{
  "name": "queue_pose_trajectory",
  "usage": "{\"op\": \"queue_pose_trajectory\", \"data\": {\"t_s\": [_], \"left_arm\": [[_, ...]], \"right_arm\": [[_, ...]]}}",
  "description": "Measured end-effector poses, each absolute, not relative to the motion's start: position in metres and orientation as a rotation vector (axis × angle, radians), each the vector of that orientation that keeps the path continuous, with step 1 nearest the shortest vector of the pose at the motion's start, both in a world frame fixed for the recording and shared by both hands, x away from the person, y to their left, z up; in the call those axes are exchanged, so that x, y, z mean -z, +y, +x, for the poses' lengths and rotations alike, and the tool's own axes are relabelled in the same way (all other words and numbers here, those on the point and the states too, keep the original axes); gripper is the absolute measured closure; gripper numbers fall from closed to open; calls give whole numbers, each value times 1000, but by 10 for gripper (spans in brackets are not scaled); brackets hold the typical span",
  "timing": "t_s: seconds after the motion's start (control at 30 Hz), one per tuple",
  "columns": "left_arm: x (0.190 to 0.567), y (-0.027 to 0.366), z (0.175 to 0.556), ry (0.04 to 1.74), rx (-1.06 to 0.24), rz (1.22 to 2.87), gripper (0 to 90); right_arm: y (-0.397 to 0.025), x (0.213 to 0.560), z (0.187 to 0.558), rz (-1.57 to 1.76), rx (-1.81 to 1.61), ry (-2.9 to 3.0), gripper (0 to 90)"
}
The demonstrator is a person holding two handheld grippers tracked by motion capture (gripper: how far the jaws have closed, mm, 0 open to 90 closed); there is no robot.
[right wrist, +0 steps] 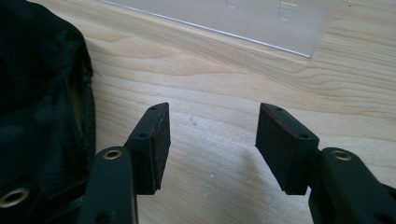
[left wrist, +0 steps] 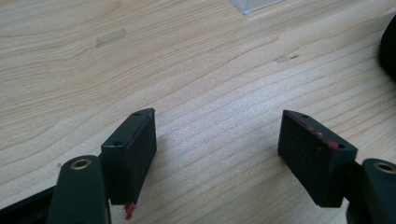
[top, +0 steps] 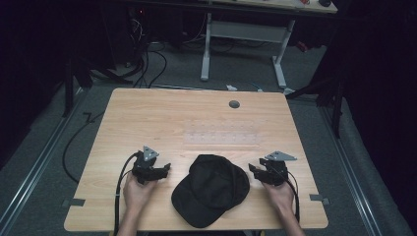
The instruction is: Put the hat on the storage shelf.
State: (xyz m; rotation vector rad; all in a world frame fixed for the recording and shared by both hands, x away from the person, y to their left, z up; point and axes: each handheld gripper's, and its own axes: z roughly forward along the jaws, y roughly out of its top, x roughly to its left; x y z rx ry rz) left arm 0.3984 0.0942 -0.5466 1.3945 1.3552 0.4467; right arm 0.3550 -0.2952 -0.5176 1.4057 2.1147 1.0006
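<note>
Looking down from the high view: dark room, grey carpet floor [top: 44,147], cables [top: 147,64] at upper left, a white-legged desk [top: 246,34] along the top edge. Light wood table [top: 196,118] fills the centre of the frame, with a round grey grommet [top: 234,104] near its far edge and a clear plastic sheet [top: 221,137] lying flat mid-table. No containers on the table.

Black cap [top: 211,189] sits lower centre on the table, brim toward the bottom edge, between the two grippers. In the right gripper view the cap [right wrist: 42,102] fills the left side, close beside the left jaw; whether they touch, can't tell. The clear sheet [right wrist: 233,18] runs along the top there. In the left gripper view only a sliver of the cap [left wrist: 388,46] shows at the right edge, well clear of the jaws.

Both forearms come in from the bottom edge. Left hand [top: 137,191] holds the left gripper [top: 164,169] lower left, jaws pointing right toward the cap. Right hand [top: 280,194] holds the right gripper [top: 252,169] lower right, jaws pointing left toward it. Both low over the wood.

Left gripper [left wrist: 217,140]: jaws spread, nothing between but bare table. Right gripper [right wrist: 212,135]: same, released, gap empty.
</note>
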Motion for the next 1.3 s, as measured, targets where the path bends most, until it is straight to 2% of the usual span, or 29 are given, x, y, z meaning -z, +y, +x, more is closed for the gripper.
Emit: {"op": "queue_pose_trajectory", "data": {"t_s": [0.63,1.3], "left_arm": [[547,94,398,1355,-450,1395,284],[547,94,398,1355,-449,1394,284]], "right_arm": [[-291,491,328,1324,-1131,2124,486],[-270,457,318,1198,-1240,2175,475]]}}
